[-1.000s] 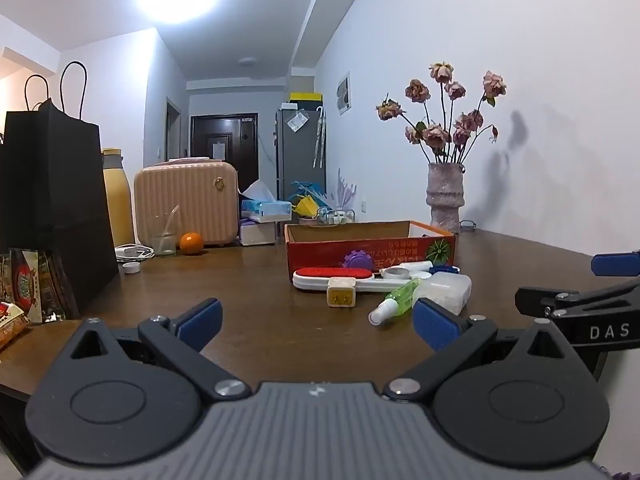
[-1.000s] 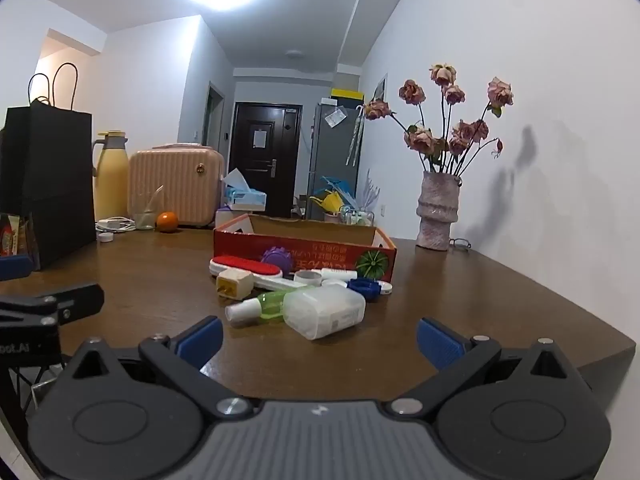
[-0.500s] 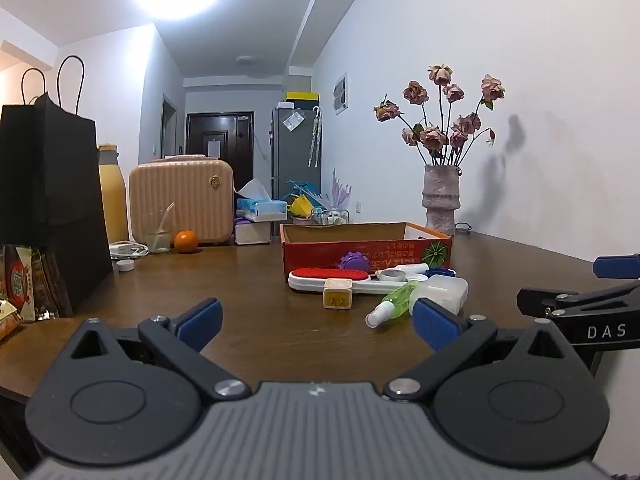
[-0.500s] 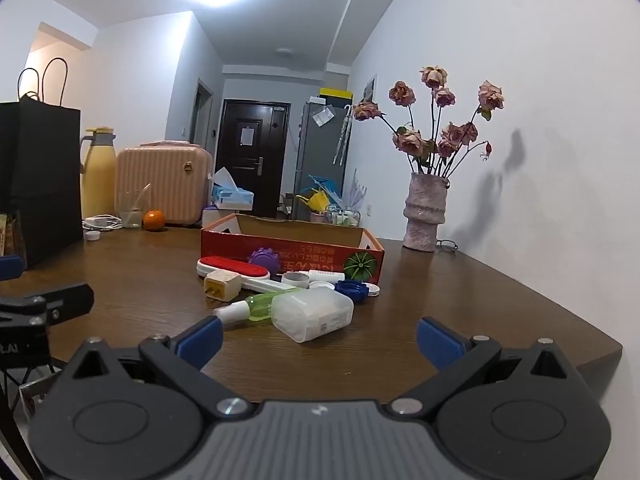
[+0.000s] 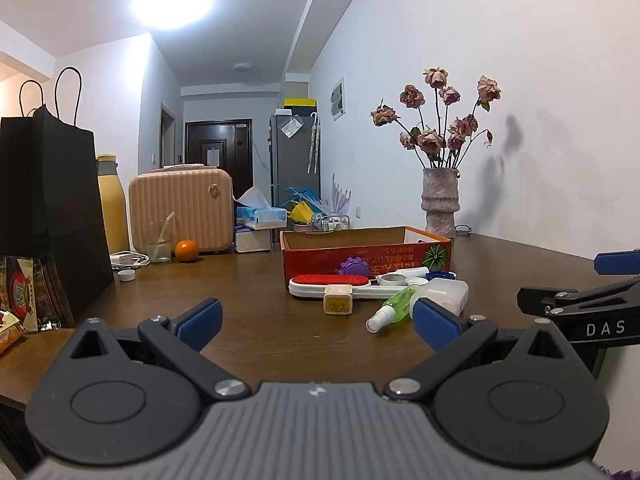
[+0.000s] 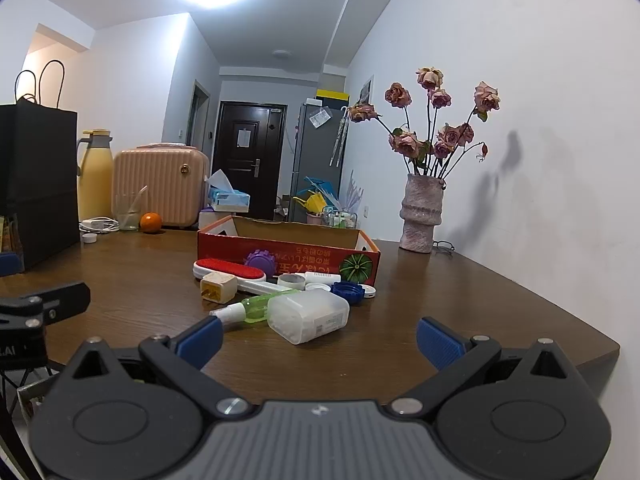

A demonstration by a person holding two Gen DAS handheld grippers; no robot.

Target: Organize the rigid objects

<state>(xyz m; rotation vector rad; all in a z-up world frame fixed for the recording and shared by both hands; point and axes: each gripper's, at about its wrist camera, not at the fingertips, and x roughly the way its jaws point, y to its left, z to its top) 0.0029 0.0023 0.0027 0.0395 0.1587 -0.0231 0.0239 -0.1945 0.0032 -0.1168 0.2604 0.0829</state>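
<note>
Right wrist view: one spray bottle (image 6: 256, 307), one red box (image 6: 288, 248), both grippers' fingers (image 6: 200, 336) spread, empty

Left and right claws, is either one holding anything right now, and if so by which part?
Nothing is held. The left claw and right claw are both open and empty, short of the green spray bottle on the table.

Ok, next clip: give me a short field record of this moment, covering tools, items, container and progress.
left tool: open, empty, short of the pile
right tool: open, empty, nearest the translucent case
container: red cardboard box, open top; contents hidden from both views
loose items in front of box: lint brush, beige plug, green spray bottle, translucent case, blue cap, purple gear
progress: these items not yet in the box
</note>
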